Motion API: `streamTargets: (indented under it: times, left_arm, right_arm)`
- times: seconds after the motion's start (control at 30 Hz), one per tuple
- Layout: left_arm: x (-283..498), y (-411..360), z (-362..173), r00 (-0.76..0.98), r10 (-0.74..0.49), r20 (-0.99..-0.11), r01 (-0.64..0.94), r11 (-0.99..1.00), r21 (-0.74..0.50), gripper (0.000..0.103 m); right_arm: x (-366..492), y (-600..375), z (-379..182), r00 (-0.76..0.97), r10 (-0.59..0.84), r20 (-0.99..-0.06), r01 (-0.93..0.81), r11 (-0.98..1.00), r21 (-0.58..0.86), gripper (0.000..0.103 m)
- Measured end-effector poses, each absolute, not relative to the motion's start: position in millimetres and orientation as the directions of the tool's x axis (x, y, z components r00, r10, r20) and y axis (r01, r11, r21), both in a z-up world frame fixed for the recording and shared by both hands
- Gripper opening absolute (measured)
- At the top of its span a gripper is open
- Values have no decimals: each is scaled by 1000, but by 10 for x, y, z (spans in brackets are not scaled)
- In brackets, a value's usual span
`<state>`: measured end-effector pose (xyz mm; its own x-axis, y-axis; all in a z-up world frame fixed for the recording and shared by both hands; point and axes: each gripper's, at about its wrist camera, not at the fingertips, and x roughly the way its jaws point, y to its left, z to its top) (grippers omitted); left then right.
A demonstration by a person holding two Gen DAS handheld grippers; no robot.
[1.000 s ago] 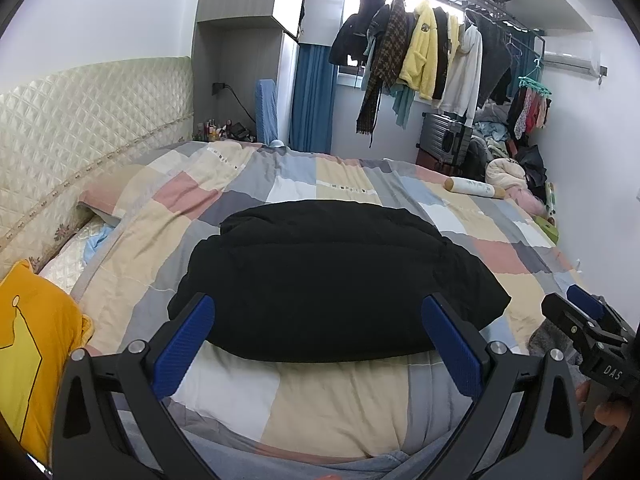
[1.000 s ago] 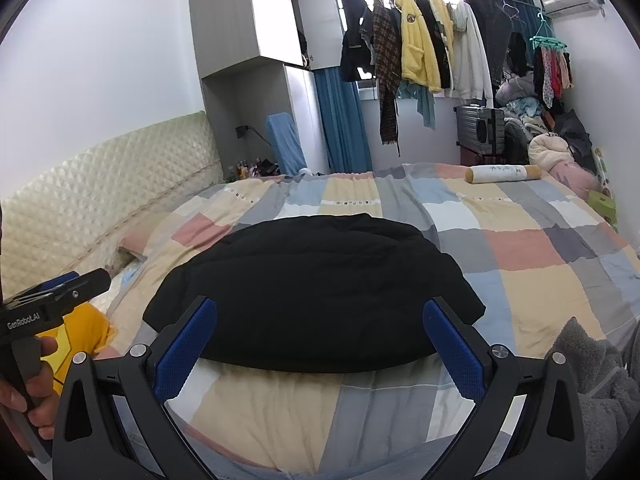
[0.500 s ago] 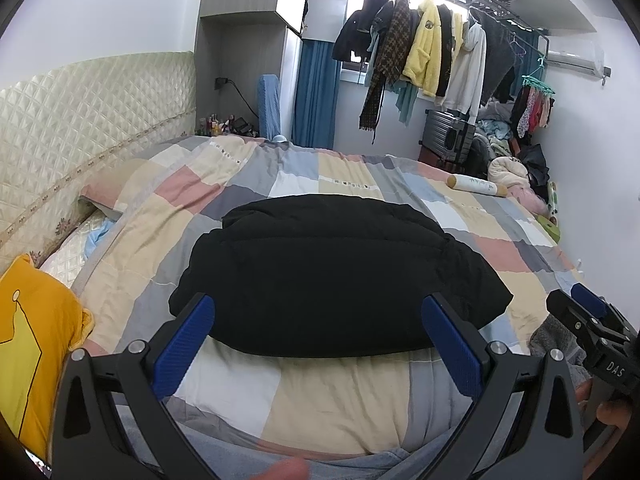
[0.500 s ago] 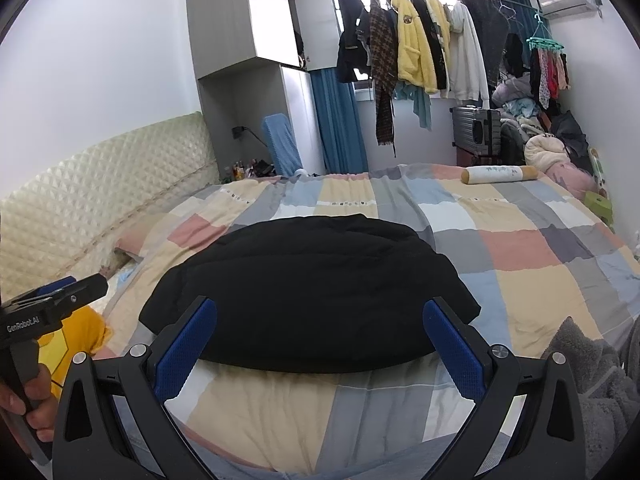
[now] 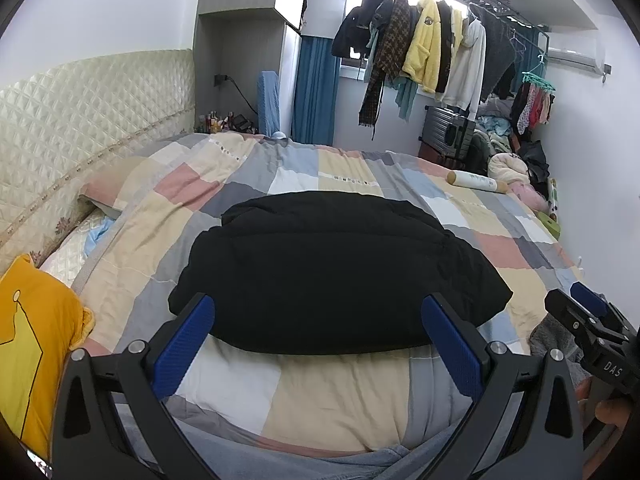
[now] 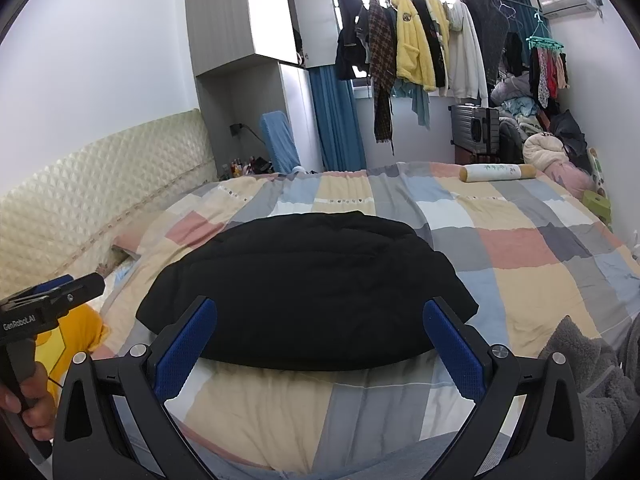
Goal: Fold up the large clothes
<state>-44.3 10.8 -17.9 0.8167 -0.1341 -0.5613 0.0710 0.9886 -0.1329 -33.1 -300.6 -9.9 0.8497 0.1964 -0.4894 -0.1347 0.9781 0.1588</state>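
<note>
A large black garment (image 5: pixel 332 272) lies folded in a rounded block on the patchwork bed cover (image 5: pixel 336 396); it also shows in the right wrist view (image 6: pixel 308 292). My left gripper (image 5: pixel 318 344) is open and empty, held back from the garment's near edge. My right gripper (image 6: pixel 320 348) is open and empty, also short of the near edge. Each gripper shows at the edge of the other's view: the right one (image 5: pixel 592 328) and the left one (image 6: pixel 52 296).
A yellow pillow (image 5: pixel 28 340) lies at the left by the quilted headboard (image 5: pixel 80 112). A grey fleece (image 6: pixel 592 376) lies at the right. A white bolster (image 6: pixel 496 172) lies at the far side. Clothes hang on a rack (image 6: pixel 420 52) by the window.
Both grippers have drawn slightly back and up from the garment; the view tilts a little higher. The garment has not moved.
</note>
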Motion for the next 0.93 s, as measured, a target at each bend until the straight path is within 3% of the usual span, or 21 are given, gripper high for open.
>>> streamTargets:
  times: [0.93]
  left_arm:
    - [-454, 138, -87, 821, -131, -556, 68, 989, -132, 103]
  right_arm:
    - [-377, -3086, -81, 864, 169, -474, -108, 982, 153, 103]
